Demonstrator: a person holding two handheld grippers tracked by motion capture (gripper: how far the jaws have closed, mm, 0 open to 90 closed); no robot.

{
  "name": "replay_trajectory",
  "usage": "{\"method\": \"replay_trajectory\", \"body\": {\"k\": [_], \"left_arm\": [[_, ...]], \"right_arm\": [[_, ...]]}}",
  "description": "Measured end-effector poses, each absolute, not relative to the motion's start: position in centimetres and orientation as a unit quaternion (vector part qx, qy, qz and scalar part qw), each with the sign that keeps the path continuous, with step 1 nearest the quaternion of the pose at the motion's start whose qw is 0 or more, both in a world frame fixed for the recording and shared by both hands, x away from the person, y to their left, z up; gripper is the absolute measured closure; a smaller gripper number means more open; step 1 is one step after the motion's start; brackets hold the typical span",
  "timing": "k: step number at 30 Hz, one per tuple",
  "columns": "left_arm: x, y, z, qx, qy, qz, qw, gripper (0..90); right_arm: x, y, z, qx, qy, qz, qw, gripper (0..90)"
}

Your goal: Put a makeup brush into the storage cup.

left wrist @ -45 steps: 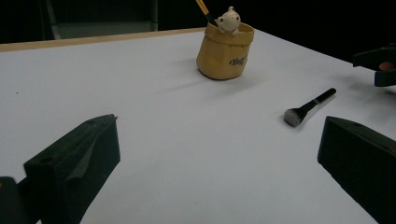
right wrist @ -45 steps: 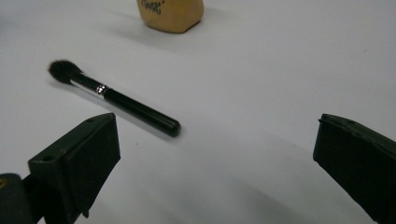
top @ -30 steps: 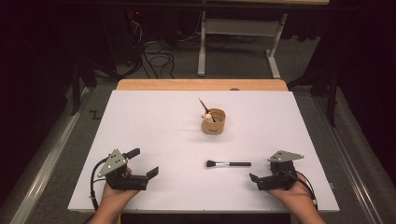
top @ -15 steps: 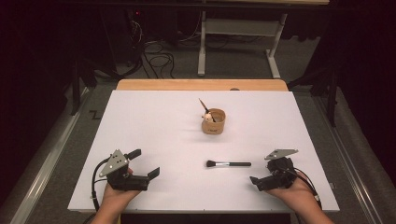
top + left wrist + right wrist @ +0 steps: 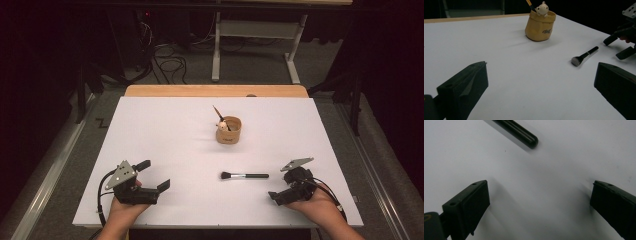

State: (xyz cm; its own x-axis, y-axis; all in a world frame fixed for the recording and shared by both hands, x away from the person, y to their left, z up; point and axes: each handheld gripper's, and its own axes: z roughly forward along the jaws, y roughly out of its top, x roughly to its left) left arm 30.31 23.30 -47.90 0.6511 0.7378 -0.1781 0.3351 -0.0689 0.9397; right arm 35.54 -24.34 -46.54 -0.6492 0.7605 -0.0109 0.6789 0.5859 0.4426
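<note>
A black-handled makeup brush (image 5: 245, 175) lies flat on the white table, bristles to the left. In the left gripper view the brush (image 5: 584, 55) is ahead to the right. A tan cup (image 5: 229, 131) (image 5: 540, 25) stands beyond it, holding a pencil and a small white figure. My left gripper (image 5: 156, 175) (image 5: 541, 92) rests open near the front left, well left of the brush. My right gripper (image 5: 280, 186) (image 5: 539, 205) is open, tipped down at the table just right of the brush's handle end (image 5: 519, 132). Nothing is between either pair of jaws.
The white sheet (image 5: 165, 130) covers most of a wooden table whose far edge (image 5: 215, 90) shows bare. The right hand and its gripper (image 5: 621, 42) appear far off in the left gripper view. A metal frame and cables (image 5: 170, 60) stand on the floor beyond.
The right gripper has tipped forward and down toward the table near the brush handle. The left gripper has barely shifted. Brush and cup have not moved.
</note>
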Motion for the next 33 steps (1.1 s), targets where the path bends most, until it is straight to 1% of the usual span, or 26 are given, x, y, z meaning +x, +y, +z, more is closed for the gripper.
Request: {"method": "replay_trajectory", "body": {"k": [19,26,33], "left_arm": [[30.2,23.3,-47.8,0.709,0.374,0.179,0.570,0.0],[30.2,23.2,-47.8,0.710,0.373,0.179,0.570,0.0],[30.2,23.3,-47.8,0.710,0.373,0.179,0.570,0.0]], "right_arm": [[36.0,-23.1,-45.2,0.377,0.908,0.160,0.089,5.5],[36.8,-21.8,-44.6,0.361,0.912,0.171,0.094,8.9],[37.7,-20.2,-44.1,0.338,0.921,0.171,0.092,14.5]]}}
